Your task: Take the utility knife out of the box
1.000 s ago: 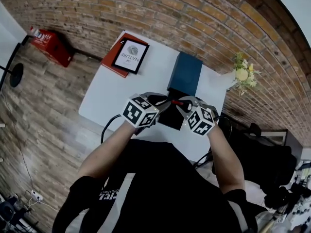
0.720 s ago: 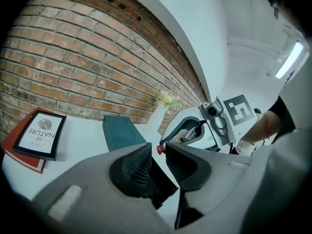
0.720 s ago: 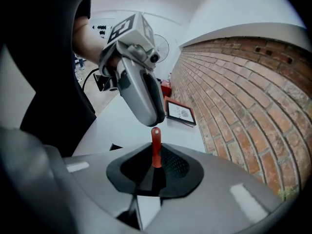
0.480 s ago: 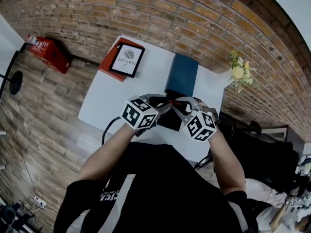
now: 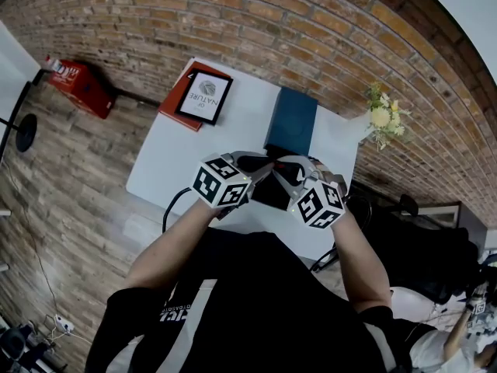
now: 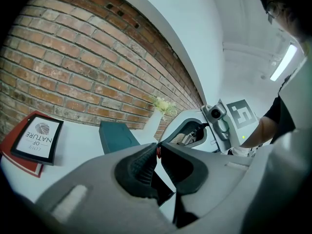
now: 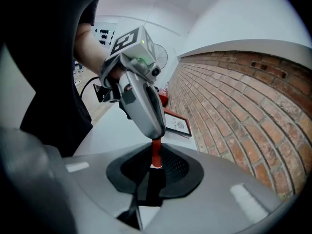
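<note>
The red utility knife (image 7: 155,152) is a thin strip held between both grippers above the open black box (image 5: 268,198) on the white table (image 5: 167,158). My right gripper (image 7: 155,167) is shut on one end of it. My left gripper (image 6: 157,155) is shut on the other end, where a red sliver (image 6: 157,151) shows between its pads. In the head view the left gripper (image 5: 262,169) and right gripper (image 5: 283,169) meet tip to tip over the box. The box's teal lid (image 5: 293,121) lies just behind.
A framed "Of Nature" print (image 5: 203,95) rests on a red book at the table's far left corner. Yellow flowers (image 5: 384,115) stand at the far right by the brick wall. A red crate (image 5: 78,76) sits on the floor. A black cable (image 5: 175,204) hangs off the front edge.
The right gripper has lifted a little with the knife, its marker cube sliding toward me in the head view. The left gripper has stayed nearly still.
</note>
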### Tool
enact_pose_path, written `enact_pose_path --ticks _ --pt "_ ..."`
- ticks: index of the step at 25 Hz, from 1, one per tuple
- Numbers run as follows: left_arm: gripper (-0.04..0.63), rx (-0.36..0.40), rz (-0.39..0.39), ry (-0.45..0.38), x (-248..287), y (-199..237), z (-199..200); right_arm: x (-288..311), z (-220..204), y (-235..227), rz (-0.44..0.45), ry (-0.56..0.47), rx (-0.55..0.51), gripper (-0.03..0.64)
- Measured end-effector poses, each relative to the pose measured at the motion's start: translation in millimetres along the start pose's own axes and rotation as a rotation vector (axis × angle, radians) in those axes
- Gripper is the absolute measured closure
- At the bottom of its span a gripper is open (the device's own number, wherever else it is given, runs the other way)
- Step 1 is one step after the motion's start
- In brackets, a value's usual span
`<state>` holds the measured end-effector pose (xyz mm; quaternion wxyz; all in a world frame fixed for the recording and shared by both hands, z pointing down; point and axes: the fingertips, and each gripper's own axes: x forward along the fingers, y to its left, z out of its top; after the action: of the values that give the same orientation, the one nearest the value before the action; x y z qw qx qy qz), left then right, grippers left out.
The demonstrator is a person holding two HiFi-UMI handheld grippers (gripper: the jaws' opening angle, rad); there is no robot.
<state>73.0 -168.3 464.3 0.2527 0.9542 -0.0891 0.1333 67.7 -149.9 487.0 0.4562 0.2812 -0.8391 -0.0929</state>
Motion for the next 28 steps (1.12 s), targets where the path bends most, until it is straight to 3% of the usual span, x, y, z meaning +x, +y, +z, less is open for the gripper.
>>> enact_pose_path --ticks 13,28 --pt "0.578 0.027 0.000 -0.067 -20.6 0.6 29.2 -16.4 13.1 -17.8 -0.108 -0.070 0.105 0.538" --pt "0.578 0.133 0.112 -0.144 -49.6 22.6 94.4 -64.9 3.2 -58.4 -0.268 -0.257 0.417 0.558"
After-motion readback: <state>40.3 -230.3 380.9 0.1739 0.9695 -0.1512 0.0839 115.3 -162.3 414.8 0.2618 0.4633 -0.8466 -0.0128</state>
